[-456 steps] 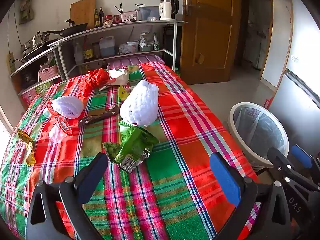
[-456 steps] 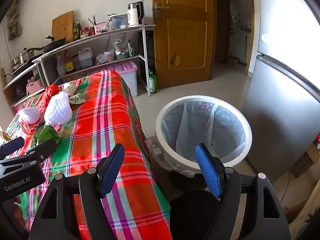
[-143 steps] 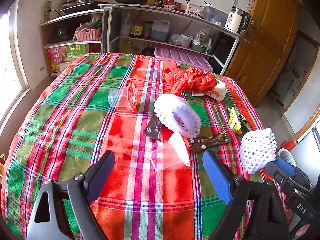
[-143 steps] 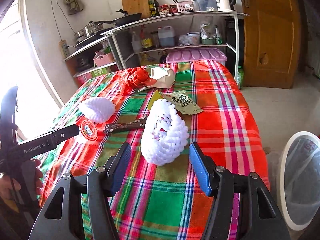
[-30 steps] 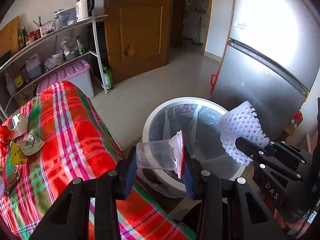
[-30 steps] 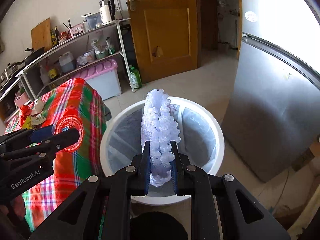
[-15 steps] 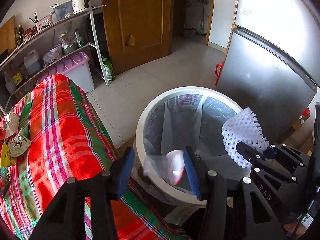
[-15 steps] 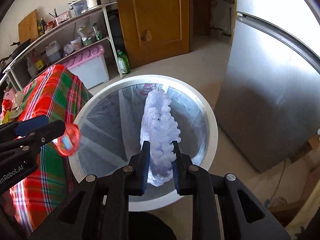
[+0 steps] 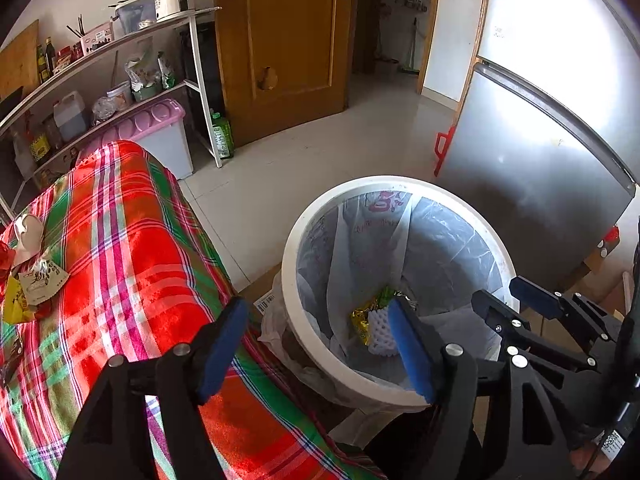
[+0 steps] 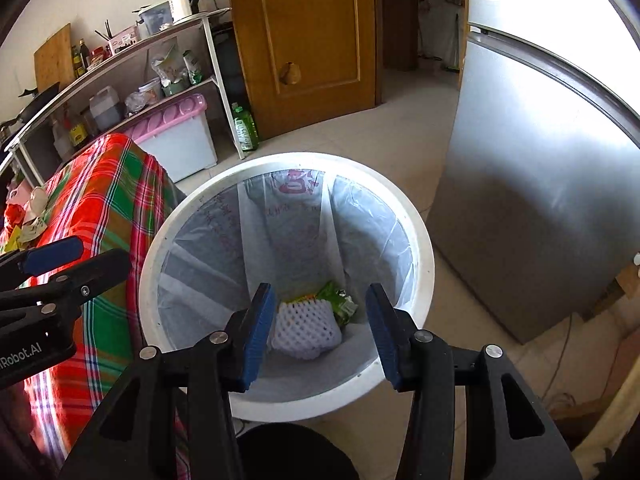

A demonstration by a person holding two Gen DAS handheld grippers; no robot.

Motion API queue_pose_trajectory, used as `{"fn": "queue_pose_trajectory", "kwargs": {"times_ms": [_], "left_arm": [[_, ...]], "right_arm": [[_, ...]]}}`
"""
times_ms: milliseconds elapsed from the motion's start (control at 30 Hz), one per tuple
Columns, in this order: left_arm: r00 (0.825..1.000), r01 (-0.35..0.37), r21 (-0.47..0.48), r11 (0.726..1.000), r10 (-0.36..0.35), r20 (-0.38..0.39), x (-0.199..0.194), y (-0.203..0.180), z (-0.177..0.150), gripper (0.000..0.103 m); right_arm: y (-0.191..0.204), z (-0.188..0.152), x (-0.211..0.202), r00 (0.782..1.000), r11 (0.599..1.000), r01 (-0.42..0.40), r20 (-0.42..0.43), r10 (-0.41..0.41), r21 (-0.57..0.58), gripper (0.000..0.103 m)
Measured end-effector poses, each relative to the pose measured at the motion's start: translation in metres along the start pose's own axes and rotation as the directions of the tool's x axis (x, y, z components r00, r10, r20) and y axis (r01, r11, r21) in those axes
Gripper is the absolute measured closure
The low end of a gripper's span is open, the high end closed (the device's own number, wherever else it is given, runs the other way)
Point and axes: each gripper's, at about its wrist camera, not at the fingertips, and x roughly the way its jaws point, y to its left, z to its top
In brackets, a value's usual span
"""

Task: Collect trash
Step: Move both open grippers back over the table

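Note:
A white trash bin [image 9: 294, 240] [image 10: 424, 240] with a clear liner stands on the floor beside the table. A white foam fruit net [image 10: 306, 328] [image 9: 380, 330] lies at its bottom on green and yellow wrappers [image 10: 338, 300] [image 9: 366, 314]. My left gripper [image 9: 316, 346] is open and empty at the bin's near rim. My right gripper [image 10: 320, 322] is open and empty above the bin's mouth. Several wrappers [image 9: 36, 280] lie on the plaid tablecloth [image 9: 132, 248] at the far left.
A silver fridge [image 9: 540, 168] [image 10: 532, 160] stands right of the bin. A wooden door [image 9: 288, 36], a metal shelf rack [image 9: 120, 56], a pink-lidded box [image 10: 176, 136] and a green bottle [image 10: 244, 126] are behind. The table edge [image 10: 116, 208] touches the bin's left side.
My right gripper opened and the foam net fell into the bin. My left gripper opened wider; the plastic cup it dropped is out of sight.

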Motion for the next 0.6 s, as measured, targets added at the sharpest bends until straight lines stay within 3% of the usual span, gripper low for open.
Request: {"fn": "queue_pose_trajectory", "kwargs": {"times_ms": [267,600], "left_arm": [[0.998,-0.012,-0.050,0.999,0.015,0.055,-0.035,0.024,-0.005,0.026],[0.989,-0.096,-0.196,0.976,0.116,0.093,-0.076,0.094,-0.030,0.024]], "right_arm": [[0.016,0.004,-0.027,0.998,1.000,-0.025,0.060,0.026,-0.015,0.055],[0.070,0.010,-0.054,0.982,0.986,-0.133,0.124,0.145,-0.102,0.054]]}}
